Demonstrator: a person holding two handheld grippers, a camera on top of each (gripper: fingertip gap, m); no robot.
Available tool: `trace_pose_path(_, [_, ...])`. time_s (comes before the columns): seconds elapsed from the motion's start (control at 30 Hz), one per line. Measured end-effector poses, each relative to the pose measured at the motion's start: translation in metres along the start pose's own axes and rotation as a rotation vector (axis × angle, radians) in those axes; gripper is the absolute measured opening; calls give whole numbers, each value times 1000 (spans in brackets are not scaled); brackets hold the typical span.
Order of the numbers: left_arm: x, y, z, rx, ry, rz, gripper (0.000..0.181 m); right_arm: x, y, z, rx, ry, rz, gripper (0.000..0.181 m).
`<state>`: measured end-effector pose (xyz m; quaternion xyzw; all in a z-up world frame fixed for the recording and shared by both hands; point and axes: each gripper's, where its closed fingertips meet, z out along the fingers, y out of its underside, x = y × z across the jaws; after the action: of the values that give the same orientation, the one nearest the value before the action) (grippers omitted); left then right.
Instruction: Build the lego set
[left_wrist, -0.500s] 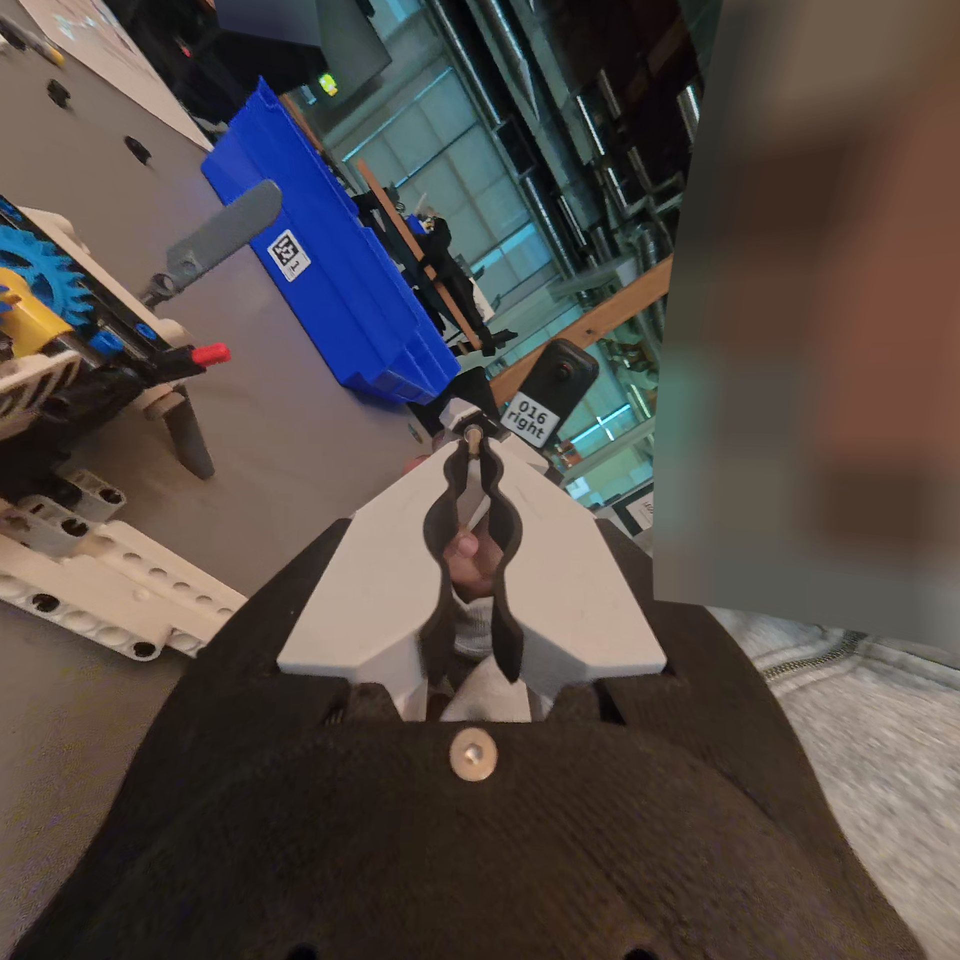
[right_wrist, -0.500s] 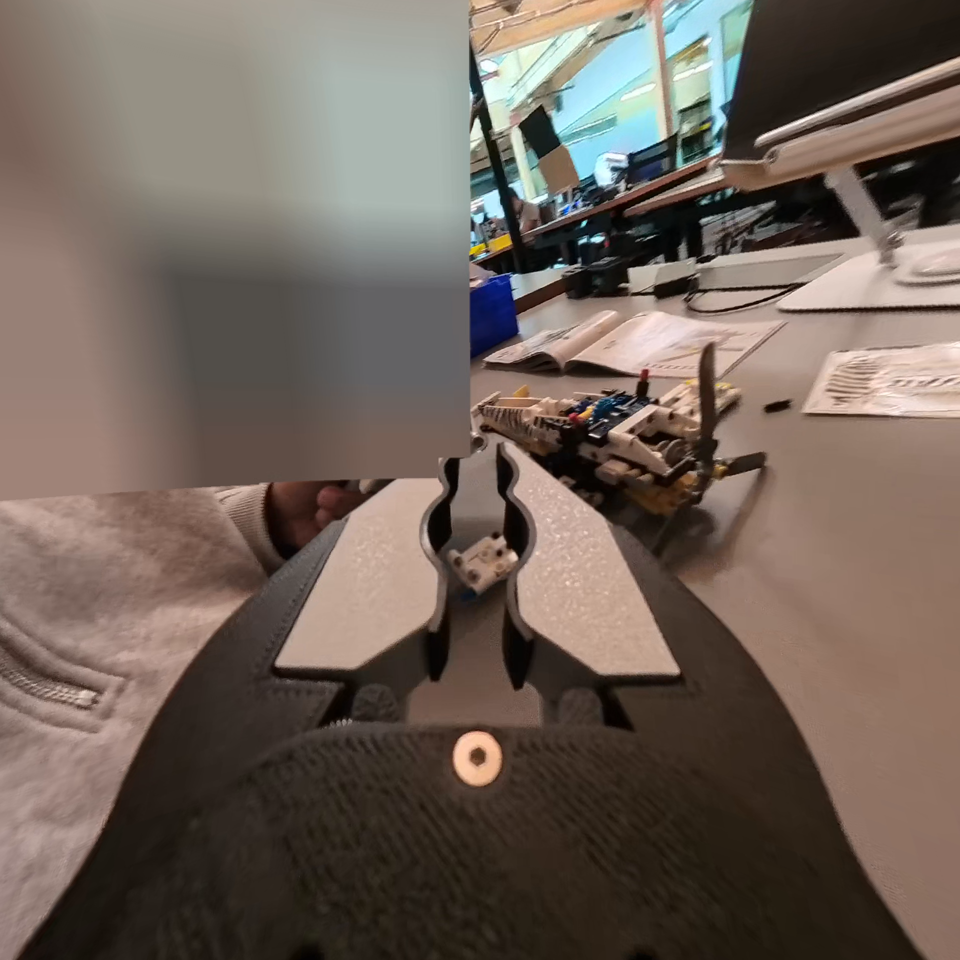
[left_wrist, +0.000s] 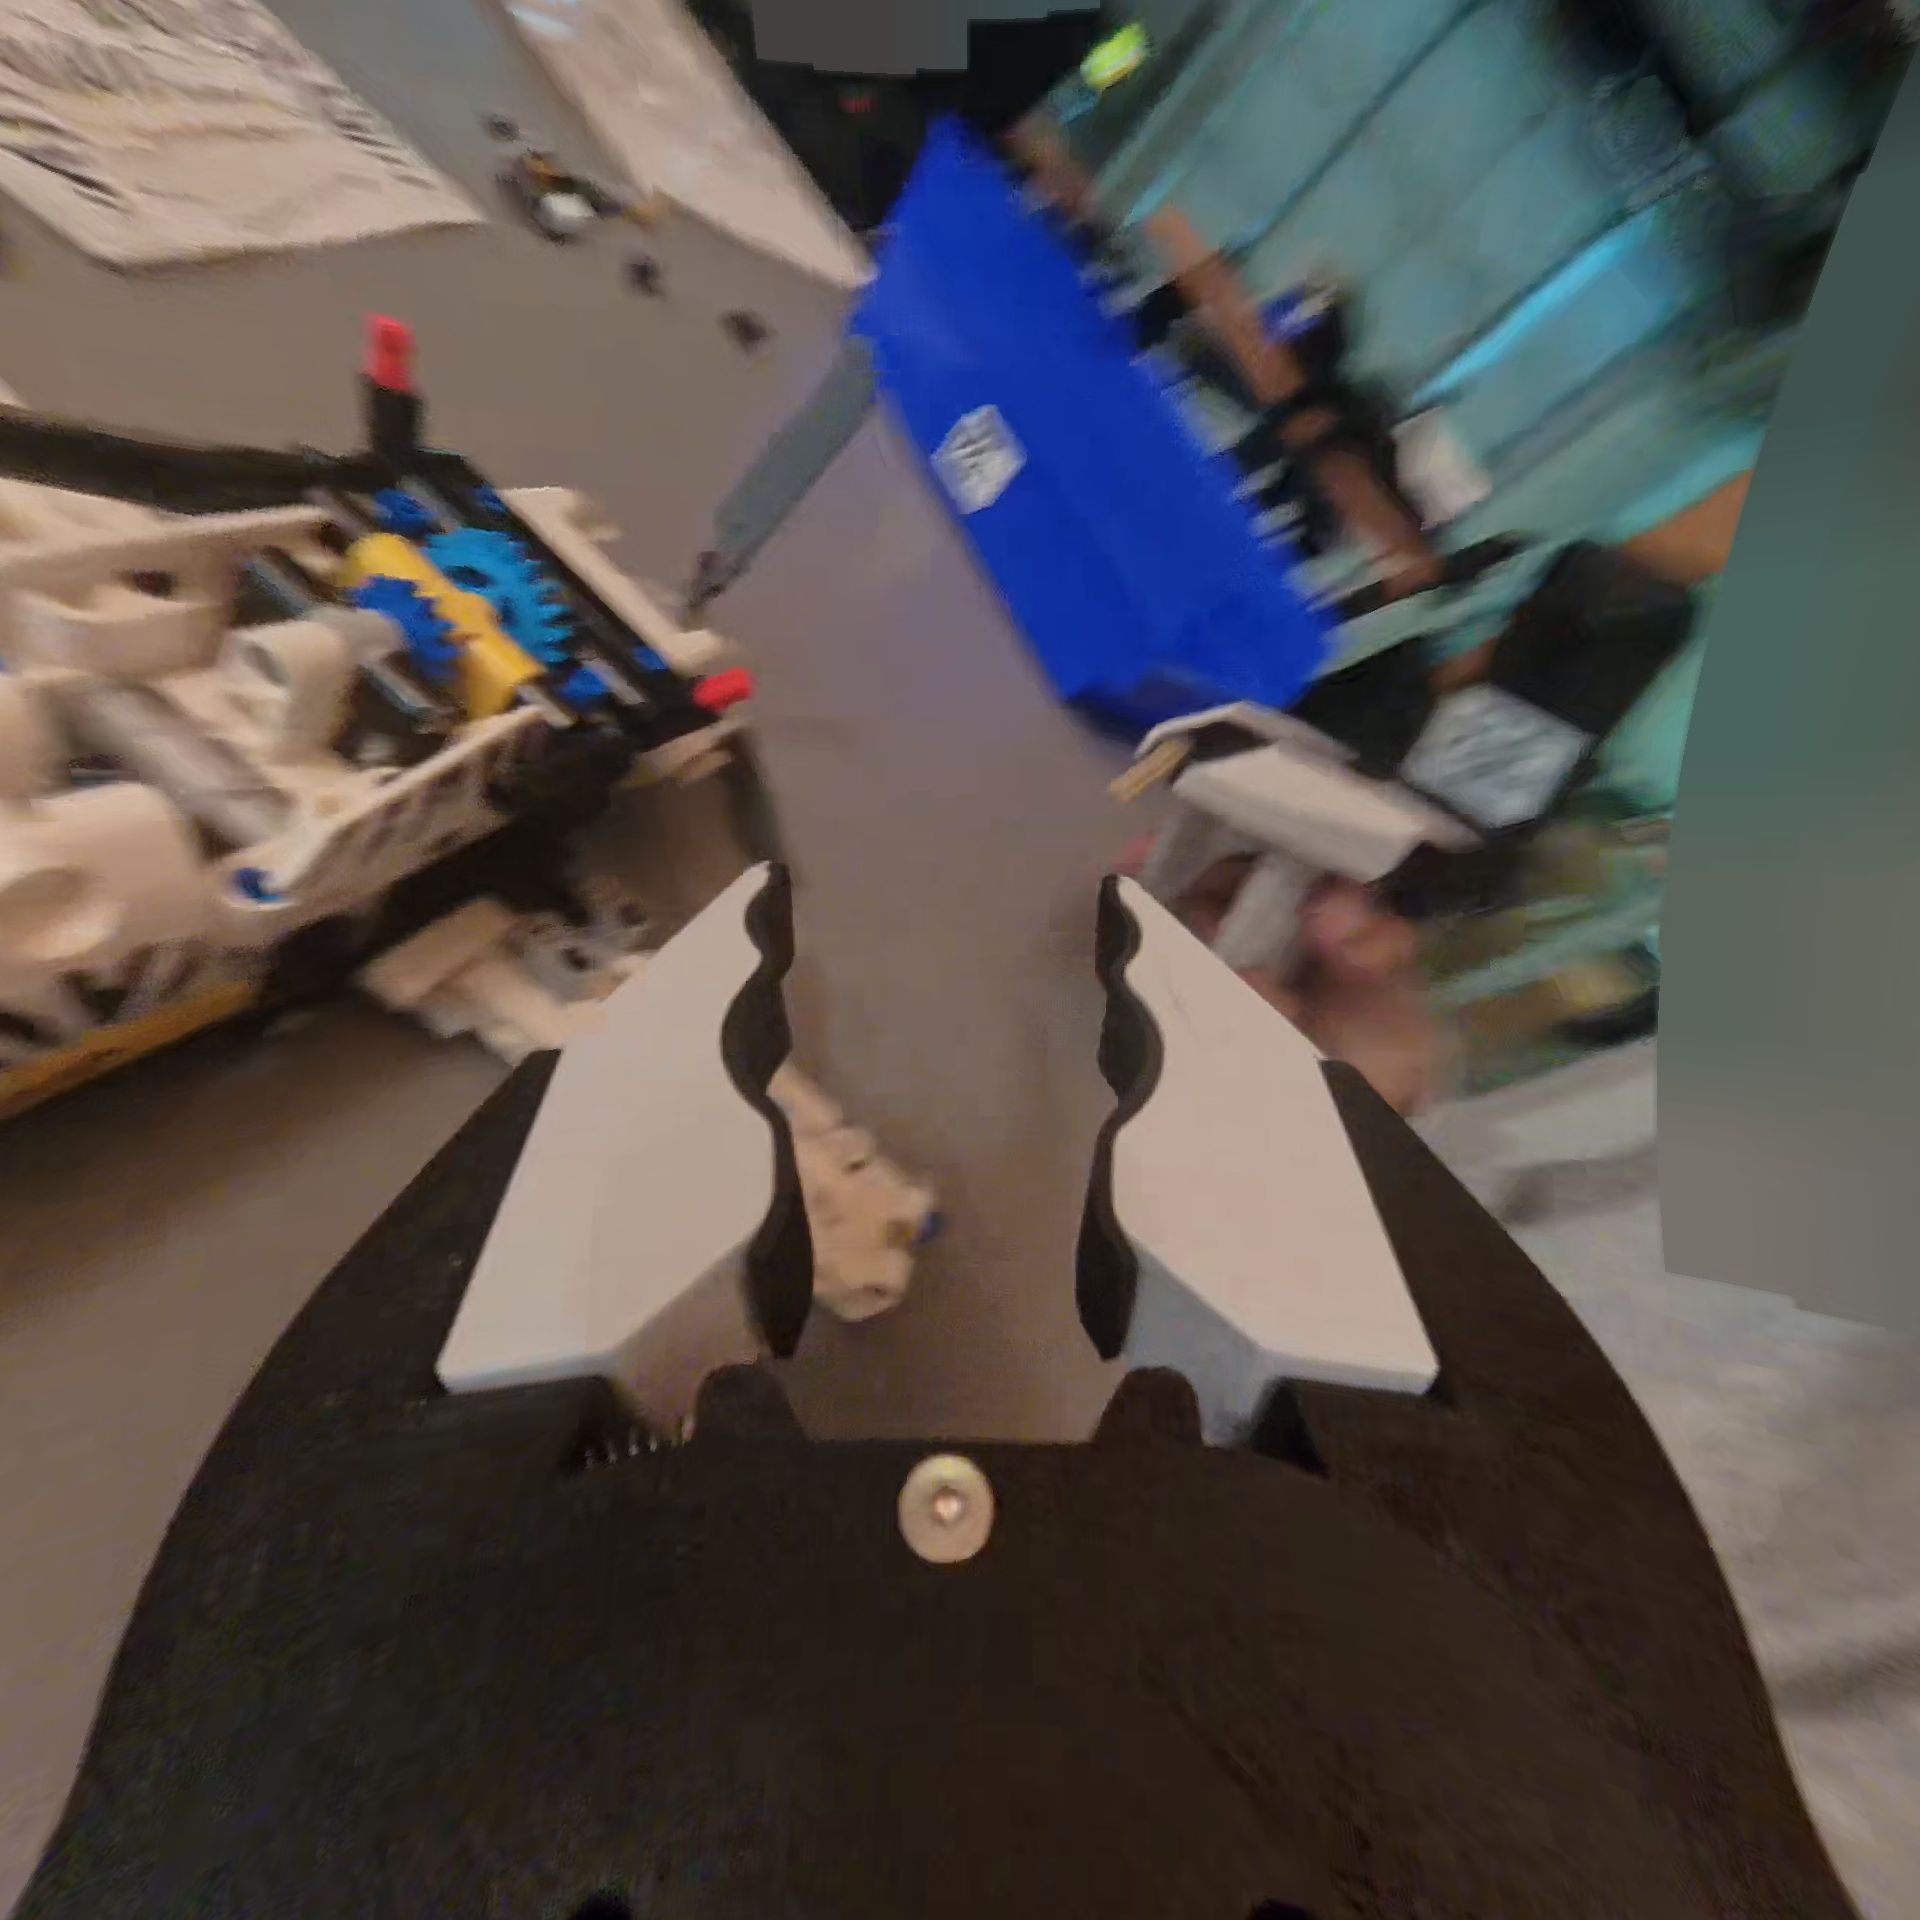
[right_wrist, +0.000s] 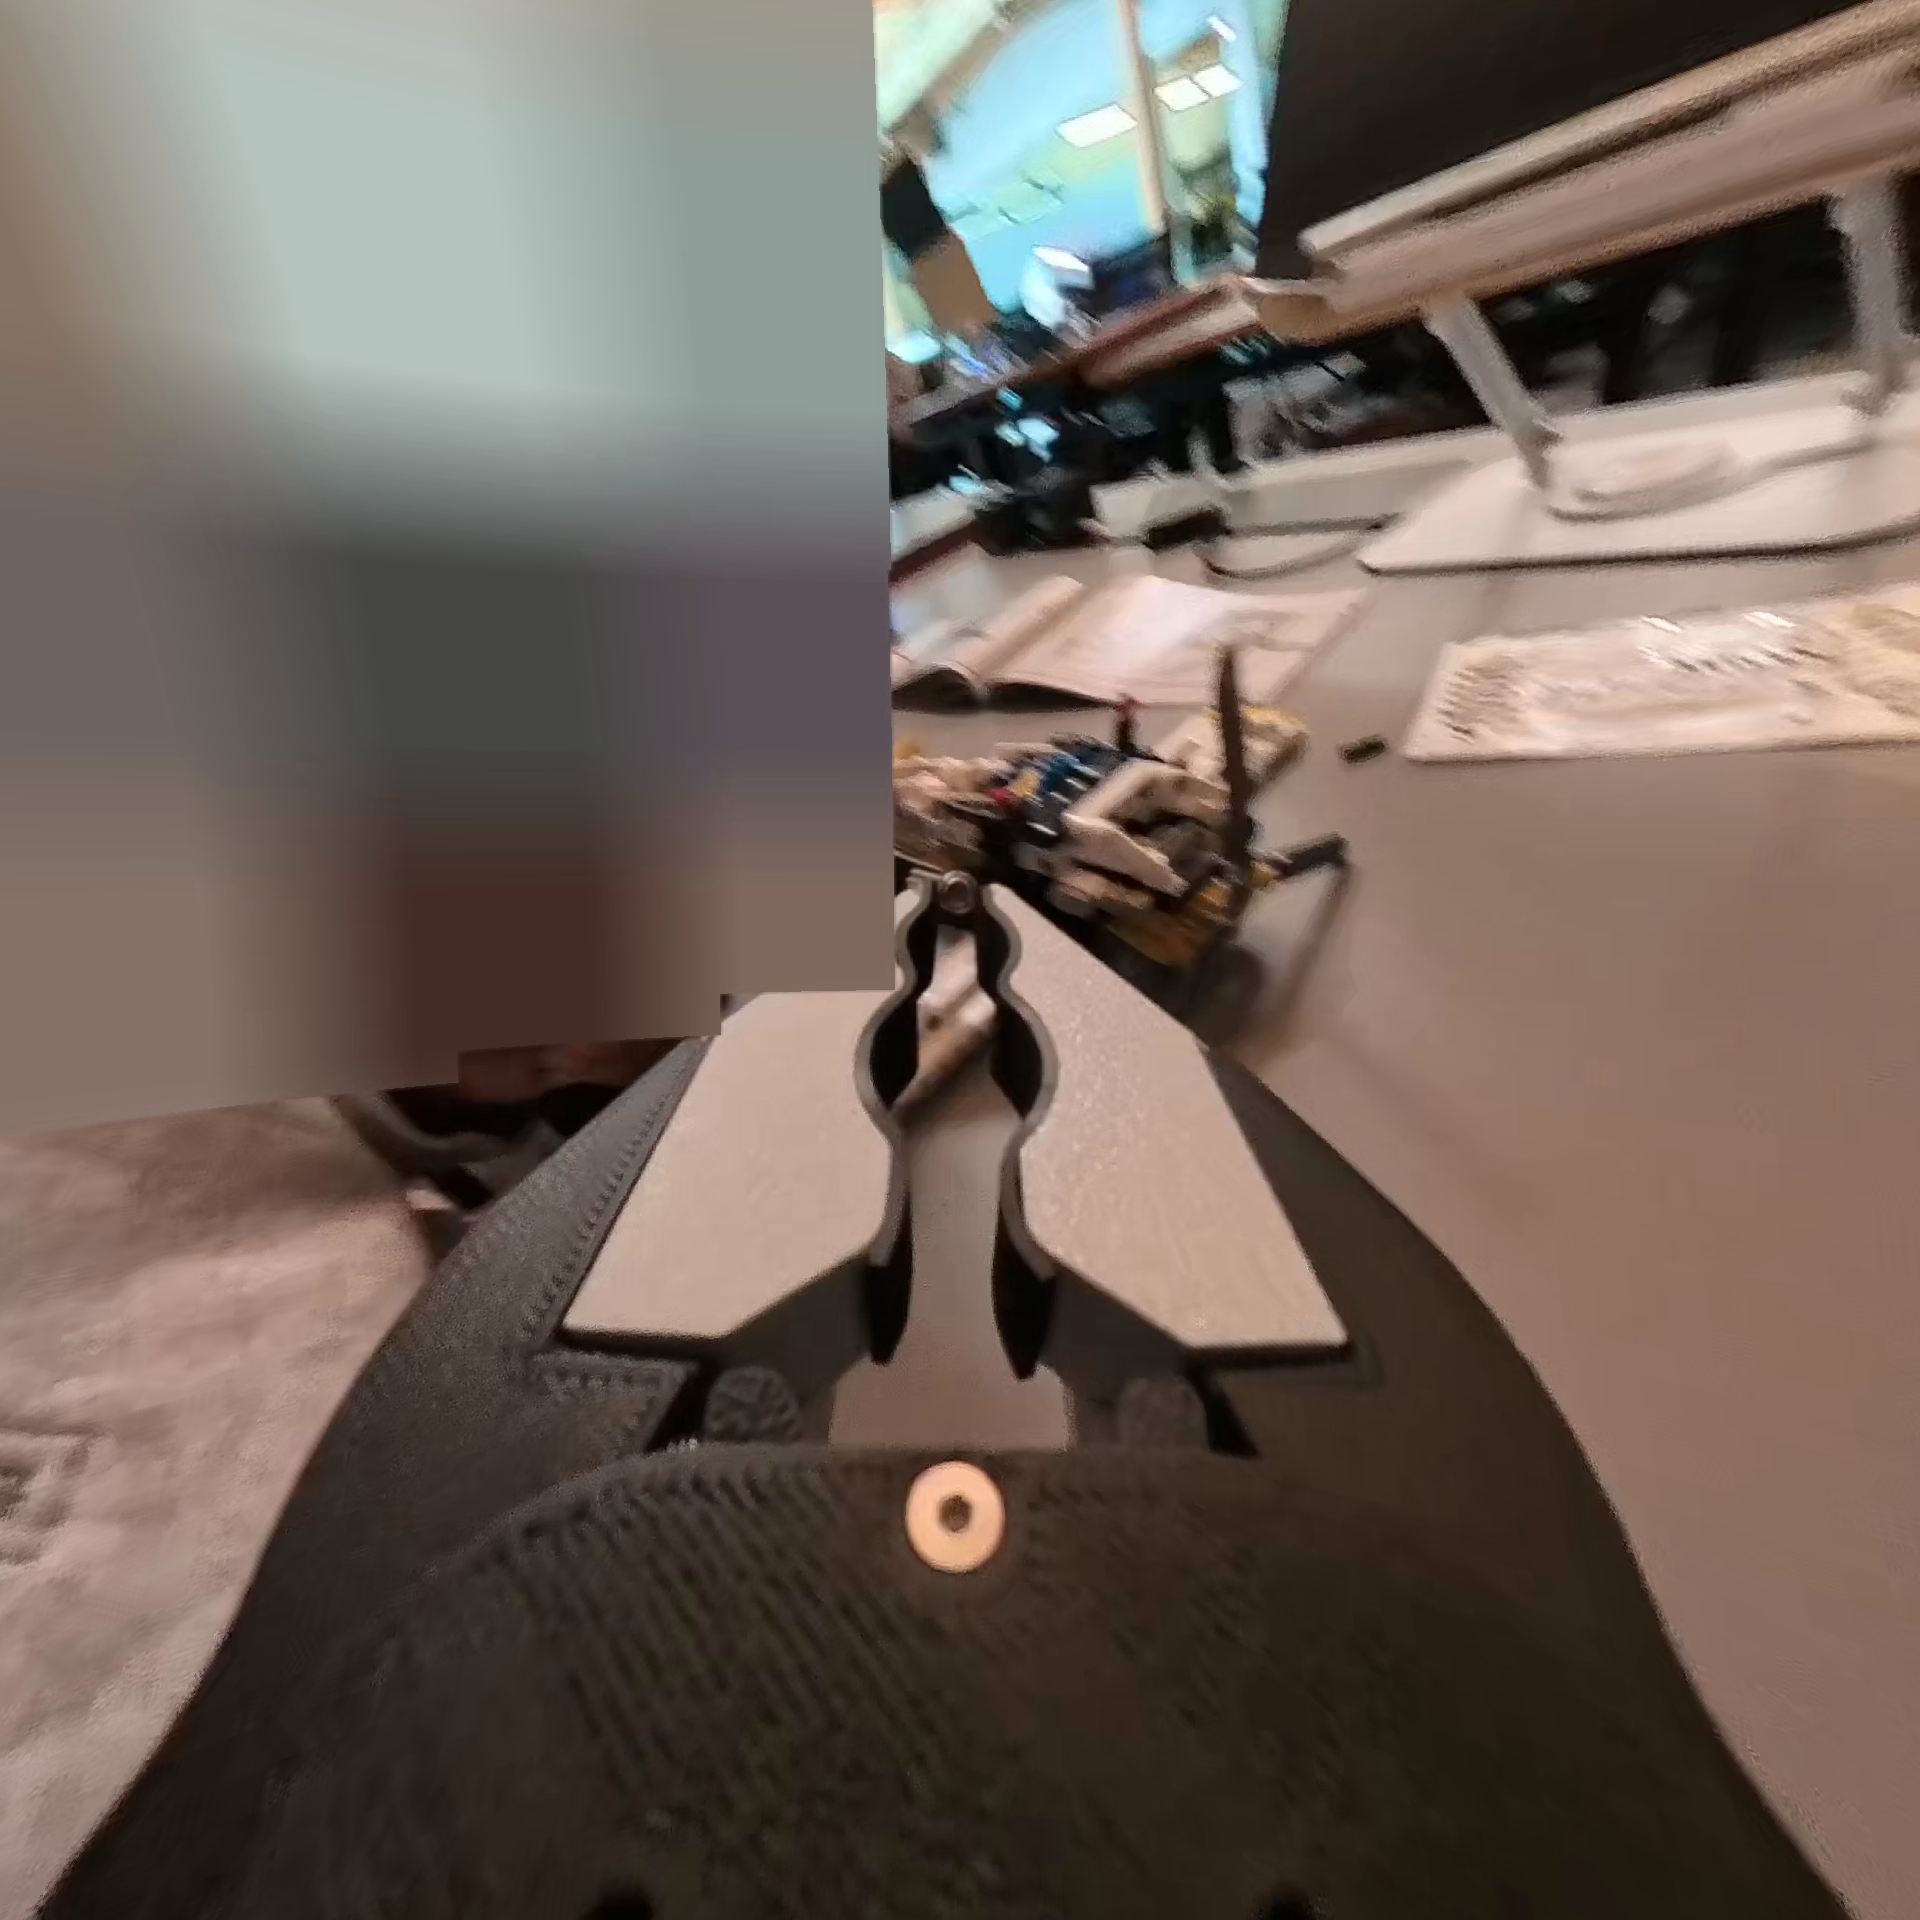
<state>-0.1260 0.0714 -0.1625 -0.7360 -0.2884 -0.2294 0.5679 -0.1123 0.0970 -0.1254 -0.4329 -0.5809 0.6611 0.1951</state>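
Looking maybe half built: the lego model (left_wrist: 343, 707) has its blue gears in, loose white beam (left_wrist: 852, 1195) beside it. Left gripper (left_wrist: 940, 904) gapes empty; right gripper (right_wrist: 951, 896) clenches a small grey piece (right_wrist: 954, 891).

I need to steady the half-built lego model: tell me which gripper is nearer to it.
Left. The left gripper hangs open right beside the lego model, which fills the left of its view. The right gripper, shut on a small pin, sits farther back, with bare table between.
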Motion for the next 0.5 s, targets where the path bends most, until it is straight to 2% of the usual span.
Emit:
trace_pose_path(0.03, [-14, 3, -1, -26, -142, 85, 61, 10, 5, -1, -40, 62, -6, 4])
trace_pose_path(0.1, [-32, -4, -8, -5, -374, 233, 63, 22, 11, -4, -93, 133, -32, 4])
trace_pose_path(0.17, [-40, -9, -15, 17, -516, 324, 64, 24, 11, -5, -93, 150, -35, 4])
trace_pose_path(0.33, [-63, 13, -9, -112, -673, 298, 87, 28, 12, -9, -97, 163, 0, 4])
trace_pose_path(0.4, [-70, 12, -13, -122, -736, 297, 84, 26, 10, -10, -94, 151, 22, 4])
trace_pose_path(0.5, [-80, 22, -20, -216, -797, 274, 91, 23, 7, -14, -73, 123, 42, 5])
